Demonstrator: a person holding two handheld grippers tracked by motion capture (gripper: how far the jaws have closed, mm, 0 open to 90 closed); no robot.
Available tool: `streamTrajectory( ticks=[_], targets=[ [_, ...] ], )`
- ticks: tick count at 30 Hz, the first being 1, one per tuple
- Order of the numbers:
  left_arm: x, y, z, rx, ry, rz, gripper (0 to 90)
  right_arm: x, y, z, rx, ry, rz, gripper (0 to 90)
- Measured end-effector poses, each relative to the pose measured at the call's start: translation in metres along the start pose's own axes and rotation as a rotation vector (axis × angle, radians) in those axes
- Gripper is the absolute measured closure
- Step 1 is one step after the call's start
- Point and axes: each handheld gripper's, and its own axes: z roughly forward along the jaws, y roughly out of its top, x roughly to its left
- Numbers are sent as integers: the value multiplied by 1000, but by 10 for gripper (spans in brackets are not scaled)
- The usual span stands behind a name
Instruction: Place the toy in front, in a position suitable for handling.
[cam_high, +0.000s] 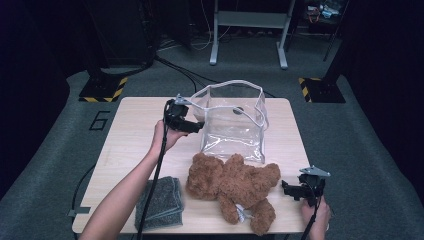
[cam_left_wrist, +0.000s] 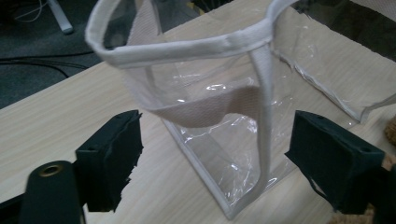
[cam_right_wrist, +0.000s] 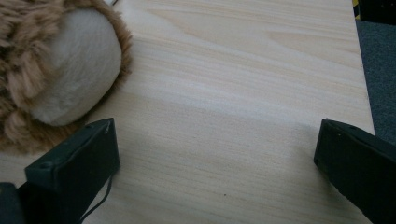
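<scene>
The left tool (cam_high: 197, 125) is hovering at the near left corner of the clear bag (cam_high: 235, 122), its jaws standing apart with the bag's white-bound corner seam between them in the left gripper view; no pad is pressing on the plastic. The right tool (cam_high: 289, 189) is resting near the desk's (cam_high: 135, 135) front right edge, jaws likewise wide apart and holding nothing, just beside the teddy bear's (cam_high: 232, 184) pale-soled foot (cam_right_wrist: 70, 65).

Risks, as judged: the bag is standing upright on thin, slack walls, so a closing grip on one corner may be buckling or tipping it rather than holding it open. The white rim (cam_left_wrist: 187, 46) is sagging inward, and a pinch below it could be folding the mouth shut. The bear is lying close against the bag's front wall, so any pull on the bag toward the person is likely dragging into it.

Surroundings: a grey folded cloth (cam_high: 161, 201) is lying at the front left, apart from the bear. The left tool's cable is trailing across the desk over that cloth and could be snagging it. The right tool is working near the desk edge.
</scene>
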Motion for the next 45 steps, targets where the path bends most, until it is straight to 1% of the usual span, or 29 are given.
streamTrajectory(
  ticks=[3, 5, 7, 9, 10, 11, 12, 13, 18, 21, 22, 23, 24, 26, 28, 29, 30, 32, 36, 38, 43, 45],
  targets=[
    [-6, 3, 7, 5, -2, 1, 201, 0, 0, 0, 0, 0, 0, 0],
    [-10, 5, 11, 10, 4, 6, 235, 0, 0, 0, 0, 0, 0, 0],
    [-13, 7, 15, 9, -1, 5, 276, 0, 0, 0, 0, 0, 0, 0],
    [-17, 8, 19, 20, 35, 9, 338, 0, 0, 0, 0, 0, 0, 0],
    [-18, 8, 21, 12, 47, -2, 364, 0, 0, 0, 0, 0, 0, 0],
    [-18, 8, 21, 12, 47, -2, 392, 0, 0, 0, 0, 0, 0, 0],
    [-17, 8, 23, 23, 76, 11, 421, 0, 0, 0, 0, 0, 0, 0],
    [-17, 8, 24, 21, 82, 13, 447, 0, 0, 0, 0, 0, 0, 0],
    [-16, 8, 27, 14, 62, 11, 587, 0, 0, 0, 0, 0, 0, 0],
    [-18, 9, 28, 27, 55, 25, 683, 0, 0, 0, 0, 0, 0, 0],
    [-19, 10, 28, 33, 60, 28, 716, 0, 0, 0, 0, 0, 0, 0],
    [-20, 11, 29, 38, 64, 28, 731, 0, 0, 0, 0, 0, 1, 0],
    [-20, 12, 30, 40, 63, 39, 755, 0, 0, 0, 0, 0, 1, 0],
    [-21, 13, 31, 41, 76, 36, 781, 0, 0, 0, 1, 0, 3, 0],
    [-20, 13, 31, 36, 93, 42, 806, 0, 0, 0, 1, 0, 2, 0],
    [-20, 13, 31, 36, 93, 42, 814, 0, 0, 0, 1, 0, 2, 0],
    [-18, 13, 32, 25, 95, 29, 820, 0, 0, 0, 1, 0, 2, 0],
    [-16, 12, 33, 18, 96, 17, 823, 0, 0, 0, 1, 0, 3, 0],
    [-14, 11, 33, 2, 104, 10, 826, 0, 0, 0, 0, 0, 1, 0],
    [-11, 11, 35, -16, 125, 13, 832, 0, 0, 0, -3, 0, -2, 0],
    [-6, 10, 37, -27, 142, 20, 836, 0, 0, 0, 0, 0, 2, 0],
    [-5, 10, 37, -32, 147, 16, 838, 0, 0, 0, -3, -2, 2, 0]
  ],
)
